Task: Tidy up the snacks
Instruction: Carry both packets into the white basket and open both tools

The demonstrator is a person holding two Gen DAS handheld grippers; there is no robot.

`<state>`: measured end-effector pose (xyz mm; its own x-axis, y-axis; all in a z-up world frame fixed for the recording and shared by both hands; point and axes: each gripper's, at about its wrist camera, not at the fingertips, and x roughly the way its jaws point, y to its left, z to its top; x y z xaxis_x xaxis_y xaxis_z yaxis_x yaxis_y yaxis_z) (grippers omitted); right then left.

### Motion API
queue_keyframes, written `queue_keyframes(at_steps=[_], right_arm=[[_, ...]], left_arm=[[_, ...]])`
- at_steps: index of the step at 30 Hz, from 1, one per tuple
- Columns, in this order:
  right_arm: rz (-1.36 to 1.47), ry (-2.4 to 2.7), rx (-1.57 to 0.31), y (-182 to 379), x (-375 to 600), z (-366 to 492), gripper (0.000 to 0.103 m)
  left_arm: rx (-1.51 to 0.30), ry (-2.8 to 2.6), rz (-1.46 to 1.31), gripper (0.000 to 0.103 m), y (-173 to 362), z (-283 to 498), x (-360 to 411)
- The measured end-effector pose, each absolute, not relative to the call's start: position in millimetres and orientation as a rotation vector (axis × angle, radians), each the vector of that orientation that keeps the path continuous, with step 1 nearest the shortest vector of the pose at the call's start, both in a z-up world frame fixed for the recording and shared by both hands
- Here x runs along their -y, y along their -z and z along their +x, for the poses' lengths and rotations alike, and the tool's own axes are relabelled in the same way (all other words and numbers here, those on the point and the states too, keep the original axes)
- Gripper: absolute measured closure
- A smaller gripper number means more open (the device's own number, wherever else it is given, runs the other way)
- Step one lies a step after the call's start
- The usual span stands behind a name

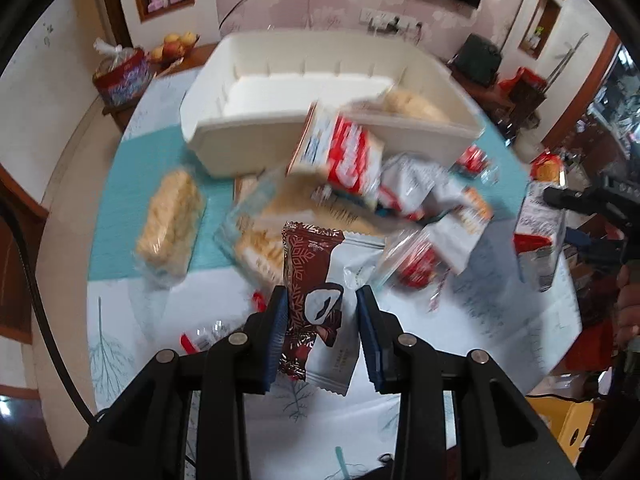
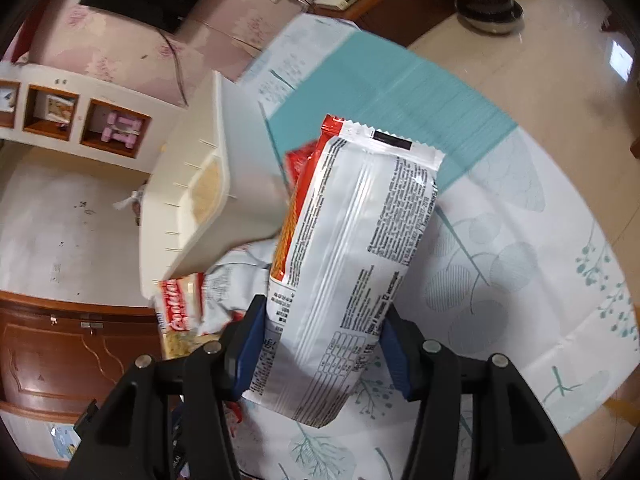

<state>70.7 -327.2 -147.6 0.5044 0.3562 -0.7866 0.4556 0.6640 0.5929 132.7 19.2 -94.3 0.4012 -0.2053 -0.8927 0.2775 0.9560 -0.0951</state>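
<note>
Left gripper (image 1: 322, 312): brown-white snack packet (image 1: 320, 304) is gripped | right gripper (image 2: 322, 344): white-red biscuit pack (image 2: 352, 264) is clamped | white bin (image 1: 320, 92) is seen behind.

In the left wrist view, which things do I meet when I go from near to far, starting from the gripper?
left gripper → brown and white snack packet held in it → red and white cracker pack → white bin → wall sockets

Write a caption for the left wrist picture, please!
Left gripper holds a brown-and-white snack packet above a pile of snacks, white bin behind.
</note>
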Motion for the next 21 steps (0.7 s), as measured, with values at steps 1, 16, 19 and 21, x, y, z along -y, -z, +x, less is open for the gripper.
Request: queue_keyframes(at_steps=[1, 16, 19, 21], right_arm=[[0.877, 0.065, -1.069, 142, 327, 71, 0.049], [0.713, -0.022, -0.917, 73, 320, 136, 0.05], [0.666, -0.027, -0.89, 66, 315, 150, 0.05], [0.613, -0.027, -0.865, 62, 309, 164, 0.05]], left_arm=[[-1.099, 0.311, 0.076, 0.07, 88, 133, -19], [-0.855, 0.35, 0.092, 0.07, 5, 201, 9], [-0.835, 0.336, 0.08, 0.07, 6, 223, 13], [-0.826, 0.326, 0.068, 0.07, 9, 239, 15]])
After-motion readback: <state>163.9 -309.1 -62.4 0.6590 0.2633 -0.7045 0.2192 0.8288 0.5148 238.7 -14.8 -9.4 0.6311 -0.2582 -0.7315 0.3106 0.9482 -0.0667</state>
